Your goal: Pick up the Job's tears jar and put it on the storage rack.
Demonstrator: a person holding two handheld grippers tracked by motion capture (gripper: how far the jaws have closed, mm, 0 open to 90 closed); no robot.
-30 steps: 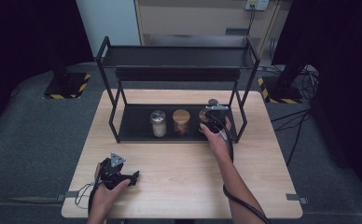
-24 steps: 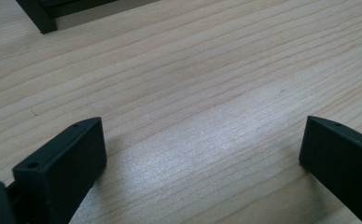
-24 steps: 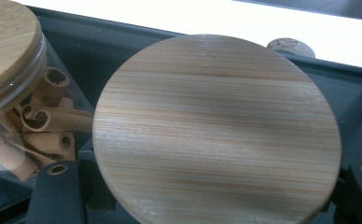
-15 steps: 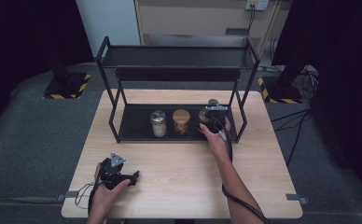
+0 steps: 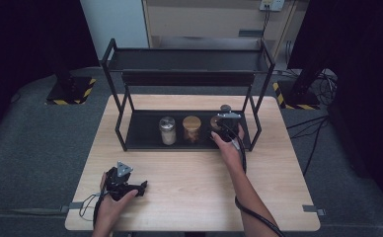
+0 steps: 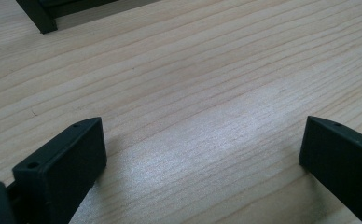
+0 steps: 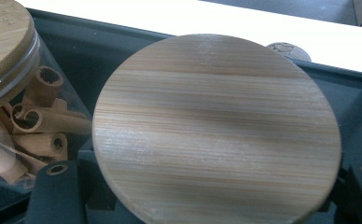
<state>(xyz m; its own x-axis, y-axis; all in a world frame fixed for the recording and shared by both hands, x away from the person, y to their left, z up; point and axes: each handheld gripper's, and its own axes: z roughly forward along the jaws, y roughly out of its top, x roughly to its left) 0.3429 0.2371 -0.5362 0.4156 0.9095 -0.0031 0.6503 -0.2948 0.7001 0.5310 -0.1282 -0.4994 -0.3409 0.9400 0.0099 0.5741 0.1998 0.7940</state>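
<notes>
One wooden-lidded jar point(image 7: 216, 130) between the right tongs point(image 7: 207, 196), gripped.

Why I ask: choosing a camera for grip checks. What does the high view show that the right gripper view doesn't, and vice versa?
High view: the whole black rack, a silver-lidded jar on its lower shelf, the wooden table and the left tongs resting on it. Right gripper view: cinnamon sticks inside the middle jar, and the grain of the wooden lid, a jaw at each side beneath it. Shared: the right tongs at the rightmost jar.
</notes>
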